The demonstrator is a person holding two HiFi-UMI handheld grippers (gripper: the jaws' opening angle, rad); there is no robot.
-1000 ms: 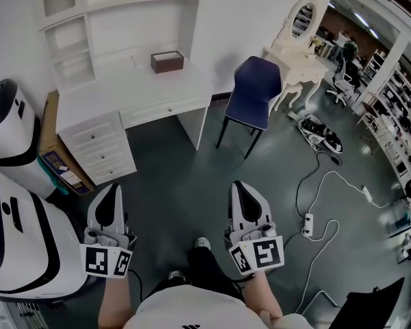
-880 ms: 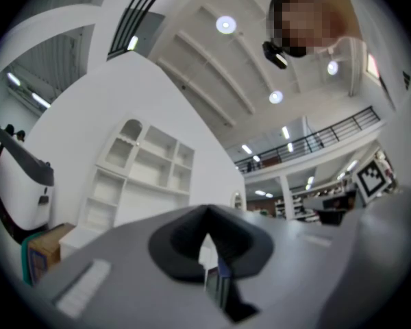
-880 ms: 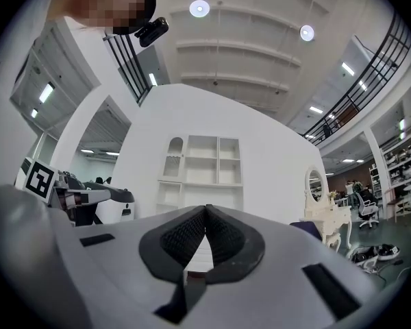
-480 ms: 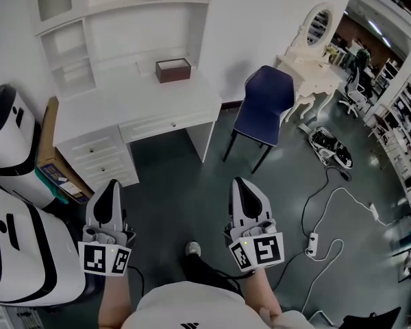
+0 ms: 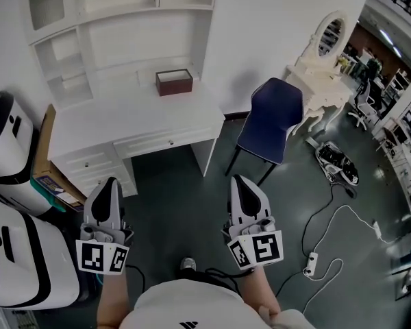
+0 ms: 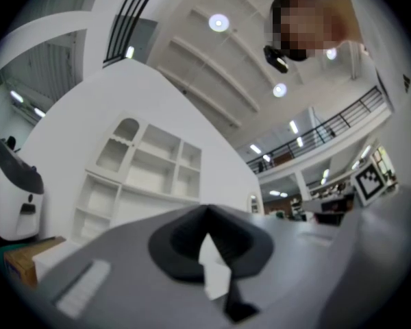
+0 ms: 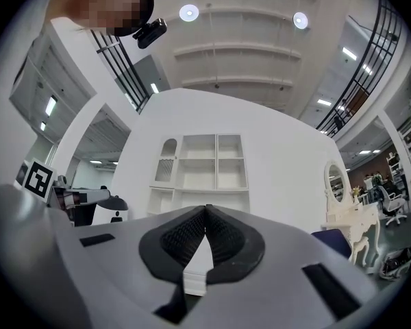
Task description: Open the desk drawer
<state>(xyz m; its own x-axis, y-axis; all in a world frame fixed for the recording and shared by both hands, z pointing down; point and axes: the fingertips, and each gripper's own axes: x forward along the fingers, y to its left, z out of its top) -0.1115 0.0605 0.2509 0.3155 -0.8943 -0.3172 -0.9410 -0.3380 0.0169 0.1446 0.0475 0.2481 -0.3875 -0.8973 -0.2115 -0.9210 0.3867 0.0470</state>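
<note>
Desk (image 5: 123, 112) closer in head view than second ago: person approaching. Desk drawer (image 5: 166, 142) under desktop, fully shut, well ahead of both grippers. Left gripper (image 5: 108, 189), right gripper (image 5: 241, 186): jaws clenched, nothing held. Judgement: approach phase, knob not yet within reach.

The person seems to have stepped forward, bringing the left tongs (image 5: 109, 182) and right tongs (image 5: 241, 181) nearer the desk (image 5: 123, 115).

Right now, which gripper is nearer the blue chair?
Right. The right gripper is short of the chair, slightly left; the left gripper is much farther left, facing the desk.
</note>
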